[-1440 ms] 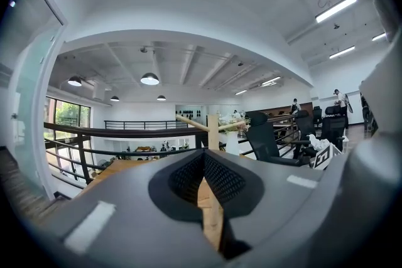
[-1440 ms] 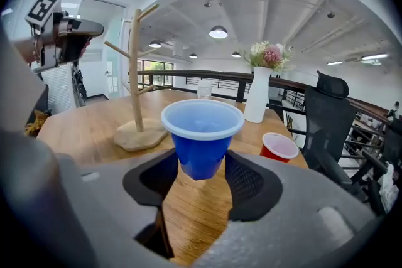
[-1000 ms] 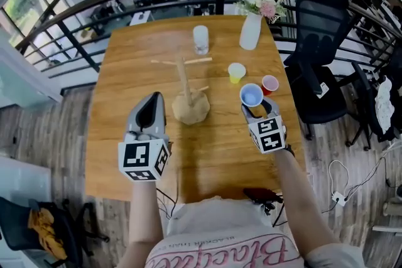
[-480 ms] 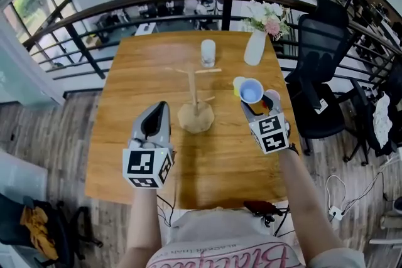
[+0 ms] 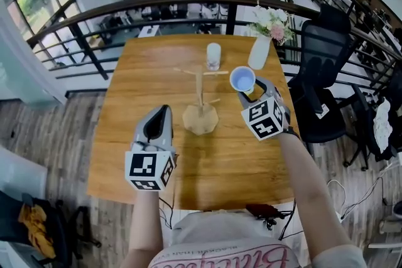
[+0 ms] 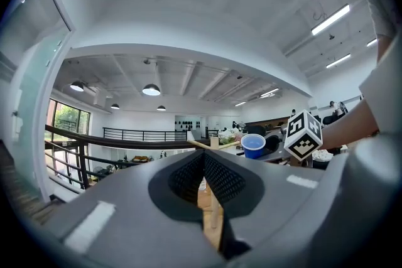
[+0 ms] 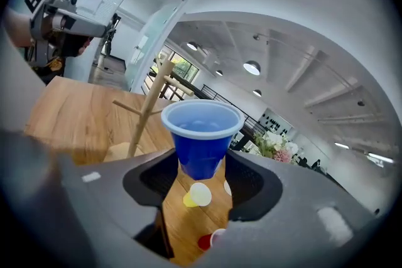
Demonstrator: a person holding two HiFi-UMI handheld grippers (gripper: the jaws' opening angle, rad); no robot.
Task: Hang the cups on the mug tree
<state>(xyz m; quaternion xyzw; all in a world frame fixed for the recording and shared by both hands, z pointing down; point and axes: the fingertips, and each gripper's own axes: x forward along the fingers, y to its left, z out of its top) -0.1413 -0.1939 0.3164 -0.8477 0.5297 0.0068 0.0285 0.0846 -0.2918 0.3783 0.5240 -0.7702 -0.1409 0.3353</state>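
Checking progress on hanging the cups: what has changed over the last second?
The right tool, gripping the blue plastic cup, lifted it off the wooden table and carried it toward the wooden mug tree. The left tool stayed shut and empty; the yellow plastic cup and red plastic cup stayed on the table.

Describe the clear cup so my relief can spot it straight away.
On the wooden table, look to the far edge by the railing, where a white vase holds flowers. Just left of the vase, behind the mug tree, the clear cup stands upright. It is the only see-through one; the blue cup nearby is solid colour.
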